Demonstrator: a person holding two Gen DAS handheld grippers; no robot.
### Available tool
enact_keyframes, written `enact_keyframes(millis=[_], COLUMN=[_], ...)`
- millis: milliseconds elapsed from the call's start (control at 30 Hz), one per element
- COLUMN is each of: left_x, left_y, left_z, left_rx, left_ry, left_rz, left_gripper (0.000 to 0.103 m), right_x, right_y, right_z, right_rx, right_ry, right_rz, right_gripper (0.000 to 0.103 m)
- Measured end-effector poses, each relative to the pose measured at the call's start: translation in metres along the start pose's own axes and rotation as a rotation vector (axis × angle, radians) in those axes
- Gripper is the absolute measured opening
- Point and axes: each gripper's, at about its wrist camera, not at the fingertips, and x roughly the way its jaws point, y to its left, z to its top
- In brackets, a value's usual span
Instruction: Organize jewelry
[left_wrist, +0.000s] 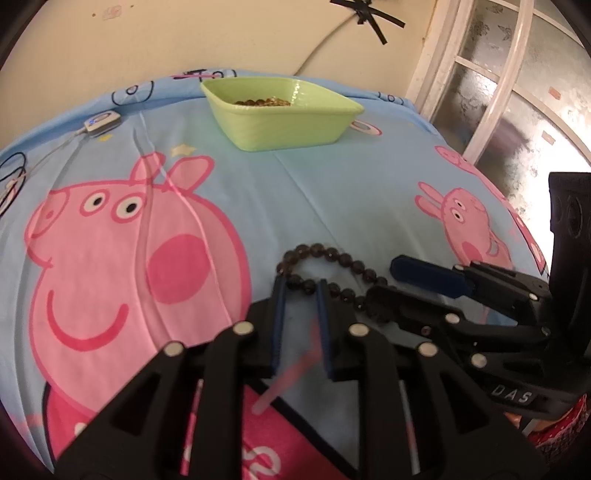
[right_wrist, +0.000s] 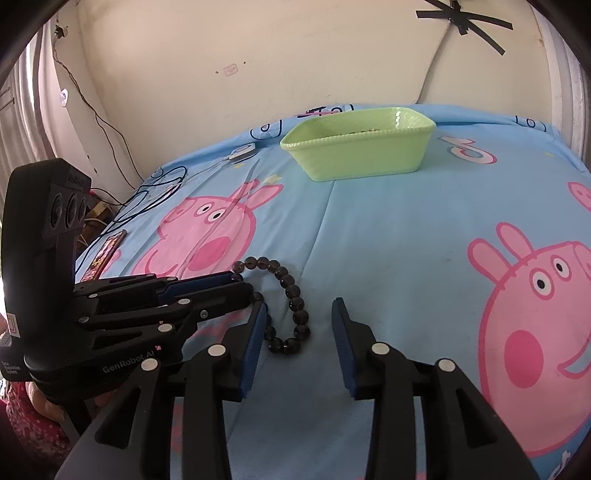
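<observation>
Surface: bed w/ light-blue sheet (right_wrist: 388, 236), printed w/ big pink cartoon pigs; one pig at left in the left wrist view, another at right in the right wrist view.
Bracelet: dark round-bead bracelet (right_wrist: 291, 295) lies flat on the sheet as a loose loop, near both tools, well apart from the bowl. Also seen in left wrist view (left_wrist: 332, 258).
Left hand-held gripper: black frame, blue pads (left_wrist: 301, 291). Jaws a little apart, narrow gap. A short run of beads sits between the fingertips; whether the pads press on the beads, can't tell. In the right wrist view it comes in from the left (right_wrist: 236, 284), tips at the loop's left side.
Right hand-held gripper: same build (right_wrist: 299, 314). Jaws apart w/ a clear gap. The near end of the bead loop lies inside that gap, closer to the left pad; the right pad is clear of the beads. Nothing gripped. In the left wrist view it enters from the right (left_wrist: 384, 284), lower finger over the loop's right end.
Bowl: pale-green rectangular plastic bowl (left_wrist: 280, 110) at the far side of the bed, close to the wall. Small brownish-gold bits inside, too small to ID. Same bowl in right wrist view (right_wrist: 358, 147).
Far left of bed: small white device w/ cable (left_wrist: 101, 122); dark cables (right_wrist: 147, 195) and a phone-like item (right_wrist: 105, 254) by the bed edge.
Wall: cream, w/ black tape cross (right_wrist: 465, 22) holding a cable.
Right bkgd: white-framed frosted window (left_wrist: 491, 92).
</observation>
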Motion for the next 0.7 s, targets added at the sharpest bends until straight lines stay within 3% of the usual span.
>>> enact_keyframes(millis=[333,467,567,700], left_x=[0.0,-0.01,-0.025,-0.029], left_y=[-0.002,0.009,0.021,0.02], left_z=[0.0,-0.002,-0.005,-0.006], left_rx=[0.018,-0.03,-0.064,-0.033], left_ry=[0.001,-0.026,-0.057,-0.043], left_rz=[-0.011,0.001,-0.053,-0.011], left_gripper=[0.027,0.039,0.039,0.039], right_x=[0.001,0.0,0.0,-0.001], right_y=[0.0,0.0,0.0,0.001], right_z=[0.0,0.0,0.0,-0.001], right_rx=[0.004,0.002,0.0,-0.003], right_ry=[0.001,0.001,-0.001,-0.006], right_rz=[0.005,0.004,0.001,0.003], right_gripper=[0.014,0.015,0.015,0.015])
